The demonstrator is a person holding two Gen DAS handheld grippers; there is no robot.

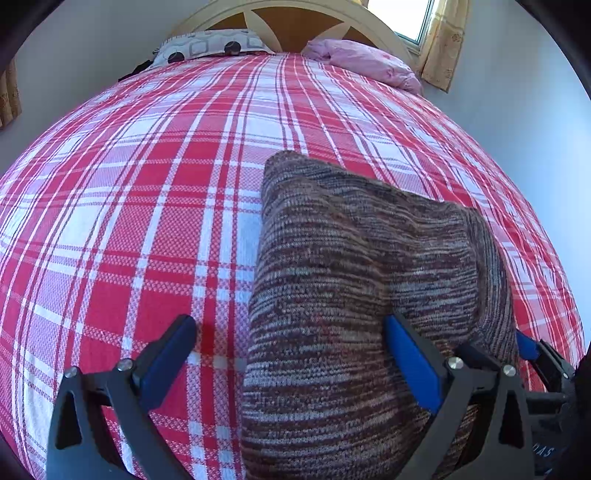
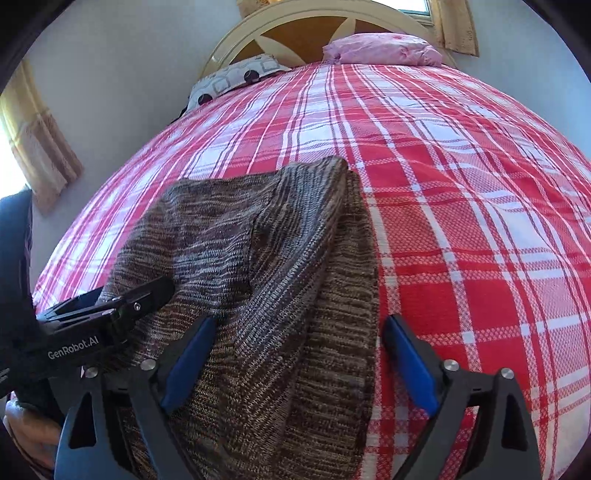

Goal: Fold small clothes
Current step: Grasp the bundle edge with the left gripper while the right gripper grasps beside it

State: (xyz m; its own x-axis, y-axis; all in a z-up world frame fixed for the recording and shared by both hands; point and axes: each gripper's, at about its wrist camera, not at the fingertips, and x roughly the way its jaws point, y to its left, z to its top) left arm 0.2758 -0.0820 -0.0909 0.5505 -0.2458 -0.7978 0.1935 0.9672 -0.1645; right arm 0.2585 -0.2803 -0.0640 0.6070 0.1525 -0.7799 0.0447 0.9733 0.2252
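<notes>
A brown and grey striped knit garment (image 1: 351, 280) lies folded on the red and white plaid bedspread (image 1: 129, 221). My left gripper (image 1: 291, 343) stands open over its near left edge. The left blue pad is over bare bedspread and the right pad over the knit, neither pressing. In the right wrist view the same garment (image 2: 280, 258) shows a folded layer on top. My right gripper (image 2: 299, 350) is wide open above its near right part, with the knit between the pads but not pinched. One of the left gripper's fingers (image 2: 151, 291) rests on the garment's left side.
A patterned grey pillow (image 1: 207, 44) and a pink pillow (image 1: 362, 59) lie at the headboard (image 1: 295, 14). Curtains and a window (image 1: 417, 18) are behind. A person's hand (image 2: 26, 424) holds the left gripper's handle. Bedspread stretches far and to both sides.
</notes>
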